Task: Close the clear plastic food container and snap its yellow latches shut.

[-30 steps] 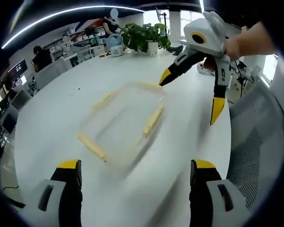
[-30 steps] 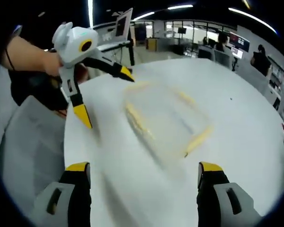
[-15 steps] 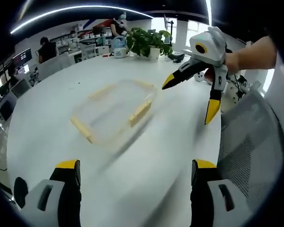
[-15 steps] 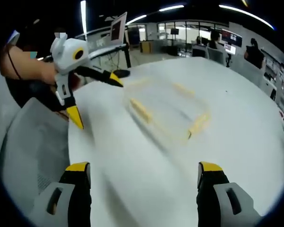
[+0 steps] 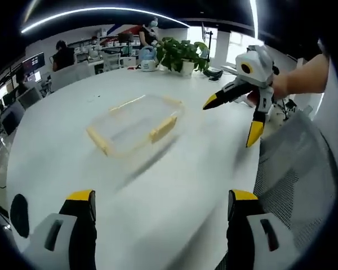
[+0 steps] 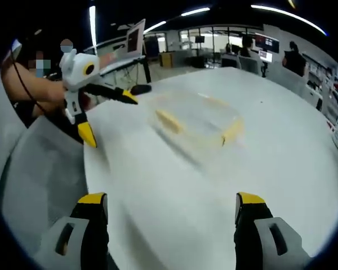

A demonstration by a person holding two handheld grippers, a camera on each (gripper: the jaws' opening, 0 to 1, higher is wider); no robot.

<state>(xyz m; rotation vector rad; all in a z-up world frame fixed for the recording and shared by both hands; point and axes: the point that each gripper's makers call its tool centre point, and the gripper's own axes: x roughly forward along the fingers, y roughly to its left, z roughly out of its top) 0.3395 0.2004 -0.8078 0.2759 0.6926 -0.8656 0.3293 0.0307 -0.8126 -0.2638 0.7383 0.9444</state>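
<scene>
clear plastic food container [image 5: 136, 125] with yellow latches [image 5: 163, 128] lies on the white table [image 5: 174, 185], well ahead of both grippers and untouched. left gripper [image 5: 160, 198] has its jaws spread wide, holding nothing. right gripper [image 6: 172, 201] is likewise wide and unladen, the container [image 6: 198, 119] lying blurred beyond it.

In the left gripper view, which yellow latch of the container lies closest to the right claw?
The latch on the container's right-hand long side, the one facing the right claw. The other clear latch sits at the opposite, left end.
</scene>
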